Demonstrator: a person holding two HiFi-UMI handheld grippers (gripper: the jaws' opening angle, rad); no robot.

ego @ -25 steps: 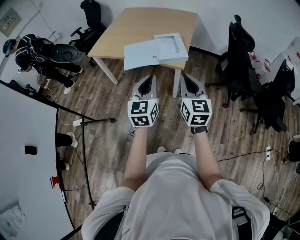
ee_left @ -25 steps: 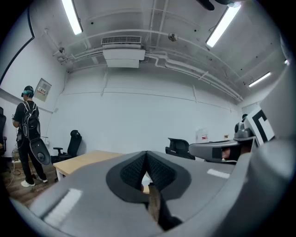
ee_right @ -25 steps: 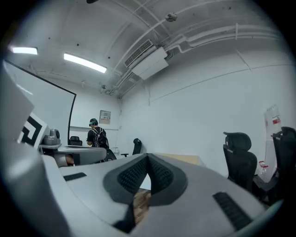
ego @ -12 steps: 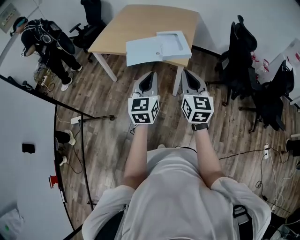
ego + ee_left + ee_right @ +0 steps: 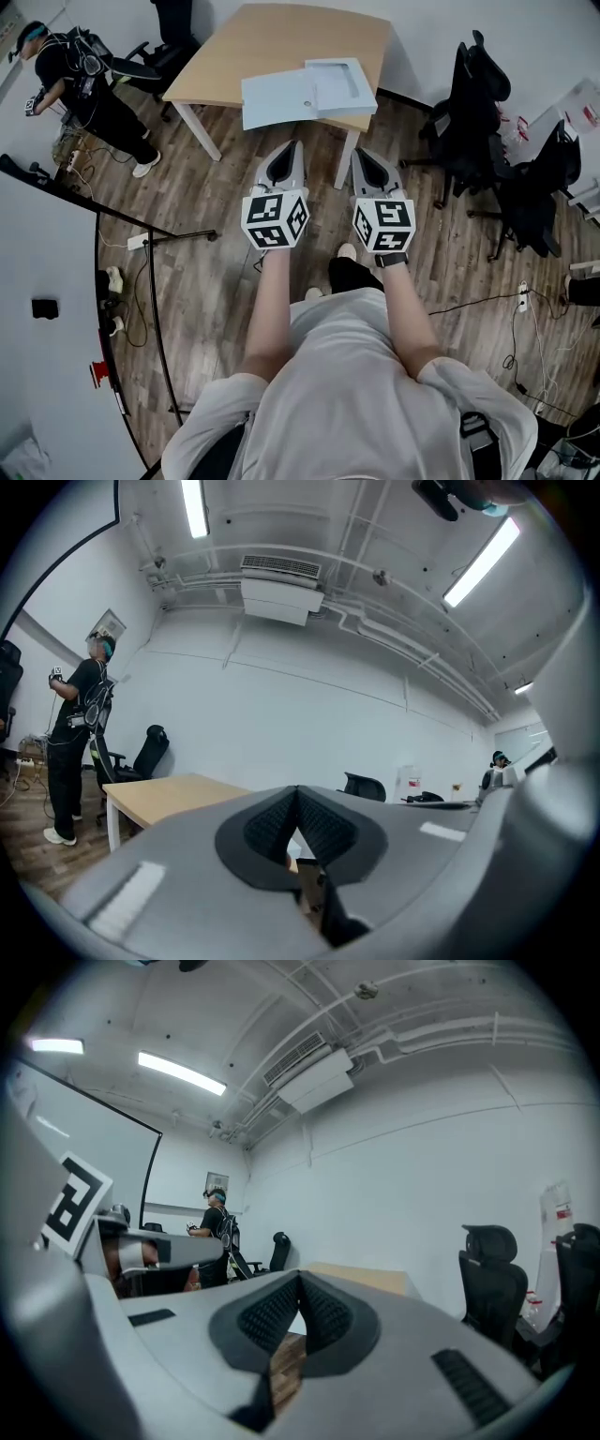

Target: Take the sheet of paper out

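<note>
Moved: the bystander [image 5: 70, 80] at 10 o'clock had straightened up, and the person's foot [image 5: 344, 252] had stepped forward.
Left hand-held gripper [image 5: 287, 150]: jaws pressed together, empty, pointing level toward 12 o'clock.
Folder [image 5: 281, 97]: pale blue, lying open on the table [image 5: 281, 37] at 12 o'clock, well apart from both hand-held grippers.
Sheet: probably inside that folder; likely light, limp and quick to crease, so a gentle pinch on a free corner looked best.
Right hand-held gripper [image 5: 360, 155]: jaws also closed on nothing.
Chairs [image 5: 478, 112]: black, at 2 o'clock.
Hidden: no sheet could be told apart from the folder's pale lining; both gripper views showed the table but not the folder.
</note>
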